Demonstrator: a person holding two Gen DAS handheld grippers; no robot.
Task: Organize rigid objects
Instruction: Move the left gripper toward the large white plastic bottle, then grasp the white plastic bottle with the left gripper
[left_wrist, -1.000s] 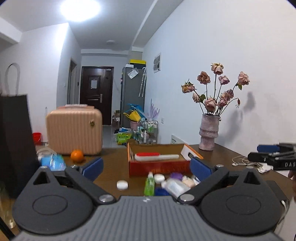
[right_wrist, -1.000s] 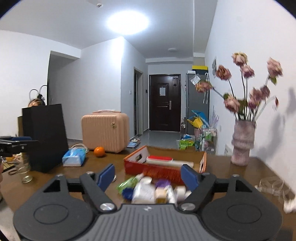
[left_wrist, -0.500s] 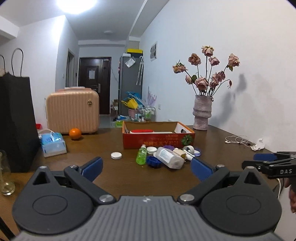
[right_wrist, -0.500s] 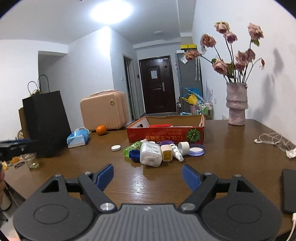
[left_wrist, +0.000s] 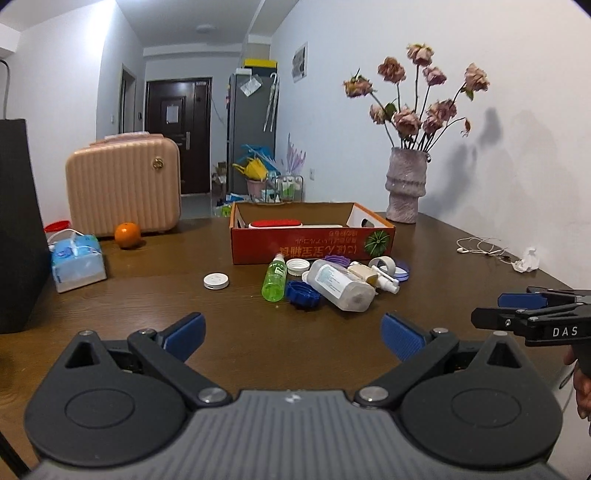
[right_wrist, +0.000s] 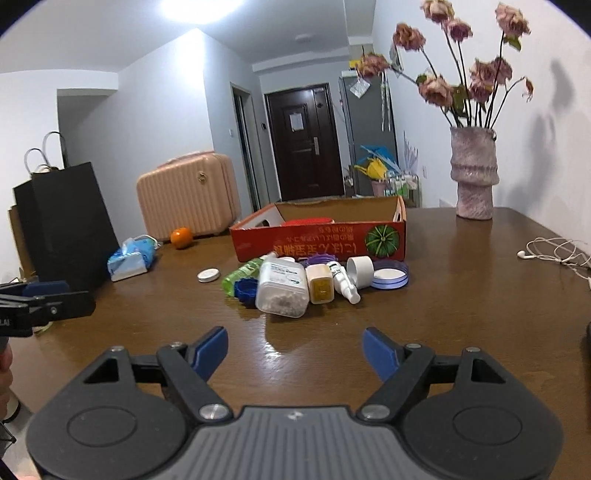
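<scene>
A pile of small rigid items lies on the brown table in front of an open red cardboard box (left_wrist: 312, 242) (right_wrist: 321, 242): a green bottle (left_wrist: 274, 282), a blue cap (left_wrist: 303, 292), a clear white bottle (left_wrist: 340, 286) (right_wrist: 282, 288), a yellow-topped jar (right_wrist: 320, 285), a white spray bottle (right_wrist: 344, 282), lids. A white round lid (left_wrist: 216, 281) (right_wrist: 208, 274) lies apart to the left. A red-and-white item (left_wrist: 275, 224) lies in the box. My left gripper (left_wrist: 291, 338) and right gripper (right_wrist: 294, 349) are open and empty, short of the pile.
A vase of dried roses (left_wrist: 405, 192) stands at the back right. An orange (left_wrist: 127, 235), a tissue pack (left_wrist: 77, 264), a pink suitcase (left_wrist: 123, 184) and a black paper bag (right_wrist: 66, 225) stand at the left. Earphone cable (right_wrist: 554, 253) lies at the right.
Both grippers have drawn back and tilted down, so more of the table and the whole pile show. Both stay open and empty.
</scene>
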